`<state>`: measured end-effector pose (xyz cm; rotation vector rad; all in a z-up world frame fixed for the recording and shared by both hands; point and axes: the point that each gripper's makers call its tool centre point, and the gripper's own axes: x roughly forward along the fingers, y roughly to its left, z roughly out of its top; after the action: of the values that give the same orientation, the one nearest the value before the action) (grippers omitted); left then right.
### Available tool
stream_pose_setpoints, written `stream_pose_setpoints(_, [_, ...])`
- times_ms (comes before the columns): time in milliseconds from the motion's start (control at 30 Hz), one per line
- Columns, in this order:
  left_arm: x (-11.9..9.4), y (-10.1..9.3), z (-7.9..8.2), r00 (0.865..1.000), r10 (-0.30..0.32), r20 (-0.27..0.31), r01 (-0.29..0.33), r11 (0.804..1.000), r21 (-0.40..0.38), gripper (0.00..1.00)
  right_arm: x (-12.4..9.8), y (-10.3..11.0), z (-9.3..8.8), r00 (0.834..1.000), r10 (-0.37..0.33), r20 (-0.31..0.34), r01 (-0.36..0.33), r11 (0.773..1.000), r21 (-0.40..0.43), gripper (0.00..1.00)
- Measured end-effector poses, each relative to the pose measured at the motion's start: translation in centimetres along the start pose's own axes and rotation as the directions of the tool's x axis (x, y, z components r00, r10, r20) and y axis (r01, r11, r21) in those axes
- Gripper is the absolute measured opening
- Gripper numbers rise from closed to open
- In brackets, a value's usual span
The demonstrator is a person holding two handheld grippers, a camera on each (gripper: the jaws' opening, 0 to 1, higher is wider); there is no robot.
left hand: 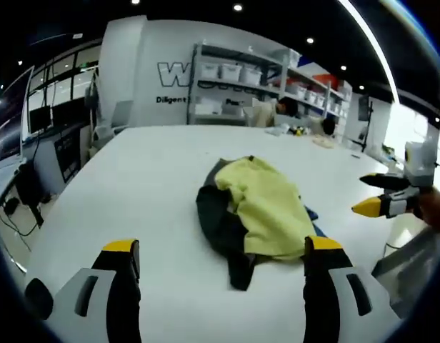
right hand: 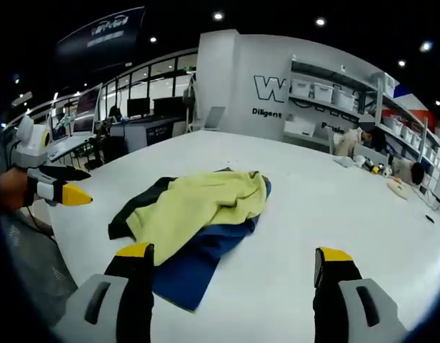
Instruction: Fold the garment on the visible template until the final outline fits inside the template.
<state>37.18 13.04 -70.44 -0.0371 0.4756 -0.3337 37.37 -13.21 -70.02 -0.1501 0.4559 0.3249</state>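
A crumpled garment pile lies on the white table. A yellow piece sits on top, over a dark part, with a blue edge showing. My left gripper is open just short of the pile's near edge, its jaws wide apart and holding nothing. In the right gripper view the yellow piece lies over blue cloth and a dark part. My right gripper is open, close to the blue cloth. Each gripper appears in the other's view: the right gripper and the left gripper, both off the pile.
Shelves with white bins stand against the far wall. People sit at the table's far end. Desks with monitors lie beyond the table's side. The table edge runs close by on the left.
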Motion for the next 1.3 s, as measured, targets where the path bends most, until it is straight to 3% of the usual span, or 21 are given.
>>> stream_pose_setpoints(1300, [0.15, -0.03, -0.51, 1.000, -0.005, -0.024, 0.005, 1.000, -0.001, 0.87, 0.21, 0.09, -0.64, 1.000, 0.005, -0.030, -0.005, 1.000, -0.011, 0.93])
